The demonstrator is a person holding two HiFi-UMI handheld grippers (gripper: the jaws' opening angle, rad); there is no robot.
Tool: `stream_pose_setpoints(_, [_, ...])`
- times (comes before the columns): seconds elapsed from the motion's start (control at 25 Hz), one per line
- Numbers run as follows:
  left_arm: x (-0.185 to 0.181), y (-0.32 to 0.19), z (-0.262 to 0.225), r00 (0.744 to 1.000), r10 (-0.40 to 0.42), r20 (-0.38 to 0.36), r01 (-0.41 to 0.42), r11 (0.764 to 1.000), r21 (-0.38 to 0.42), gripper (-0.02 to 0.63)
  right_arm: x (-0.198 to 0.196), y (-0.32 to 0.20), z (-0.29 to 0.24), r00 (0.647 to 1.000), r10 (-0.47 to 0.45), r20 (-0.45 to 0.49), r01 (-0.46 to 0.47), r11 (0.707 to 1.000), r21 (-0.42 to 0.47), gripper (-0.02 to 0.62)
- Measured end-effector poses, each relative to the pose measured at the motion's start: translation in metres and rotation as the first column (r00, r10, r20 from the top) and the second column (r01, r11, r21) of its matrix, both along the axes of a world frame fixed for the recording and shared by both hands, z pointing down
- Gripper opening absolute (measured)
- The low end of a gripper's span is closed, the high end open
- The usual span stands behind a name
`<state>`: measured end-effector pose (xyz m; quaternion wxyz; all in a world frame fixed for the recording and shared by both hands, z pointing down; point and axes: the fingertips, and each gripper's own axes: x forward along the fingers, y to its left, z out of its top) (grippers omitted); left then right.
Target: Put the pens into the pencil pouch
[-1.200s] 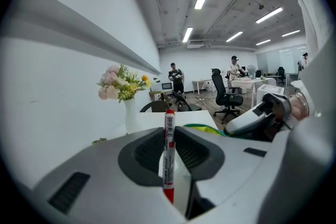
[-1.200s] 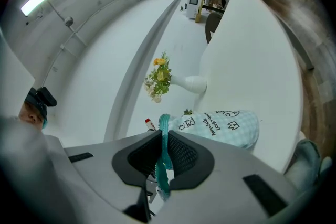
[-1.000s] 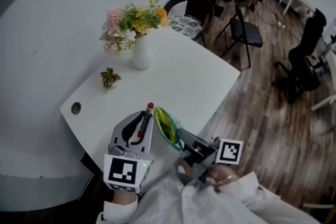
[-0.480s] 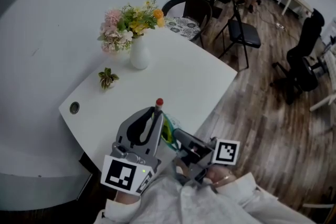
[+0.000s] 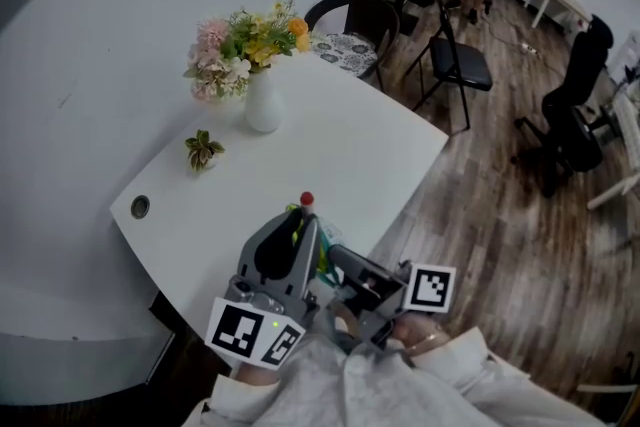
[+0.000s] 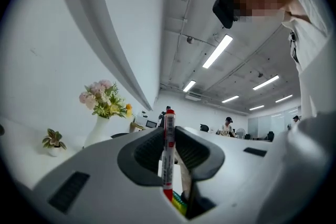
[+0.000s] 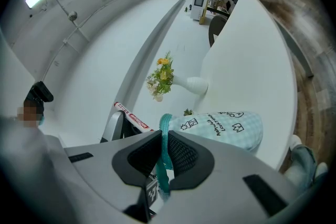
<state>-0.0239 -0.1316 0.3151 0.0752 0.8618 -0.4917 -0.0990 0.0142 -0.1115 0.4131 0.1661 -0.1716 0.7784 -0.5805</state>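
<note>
My left gripper (image 5: 300, 223) is shut on a red-and-white pen (image 5: 305, 205), whose red end sticks out past the fingertips. In the left gripper view the pen (image 6: 168, 149) stands upright between the pads, its lower end just above the pouch's yellow-green lining (image 6: 179, 203). My right gripper (image 7: 164, 139) is shut on the teal zipper edge of the pale checked pencil pouch (image 7: 223, 126), holding it over the table's near edge. In the head view the right gripper (image 5: 337, 262) sits close beside the left one, and the pouch is mostly hidden behind them.
On the white table (image 5: 350, 145) a white vase of flowers (image 5: 262, 100) and a small potted plant (image 5: 203, 151) stand at the far side, and a cable hole (image 5: 140, 206) is at the left. A round chair (image 5: 355, 20), a folding chair (image 5: 465, 65) and an office chair (image 5: 575, 115) stand beyond.
My left gripper has carried the pen right and a little up, rolling as it went, until it covers the pouch's opening. The right gripper and the pouch have kept still.
</note>
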Motion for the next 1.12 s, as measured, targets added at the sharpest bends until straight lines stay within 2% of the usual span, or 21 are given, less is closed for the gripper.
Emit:
stream_pose_setpoints(0.12, [-0.002,-0.002,0.006,1.000,-0.014,-0.006,0.014,1.000,-0.009,0.071,-0.001,0.002,0.001,1.000,-0.004,0.001,0.004,1.000,-0.002,0.037])
stream_pose_setpoints(0.4, [0.002,-0.001,0.018,0.998,0.017,0.067,-0.015,0.999,-0.031,0.071,0.000,-0.001,0.001,1.000,0.003,0.005,-0.003,1.000,-0.006,0.037])
stream_pose_setpoints(0.72, [0.001,0.001,0.028,0.992,0.017,0.127,-0.010,0.998,-0.059,0.071,0.001,-0.001,0.001,1.000,0.008,0.014,-0.008,1.000,-0.008,0.037])
stream_pose_setpoints(1.12, [0.002,0.003,0.027,0.990,0.014,0.138,-0.007,0.999,-0.052,0.071,0.002,0.000,0.001,1.000,0.005,0.020,-0.005,1.000,-0.018,0.037])
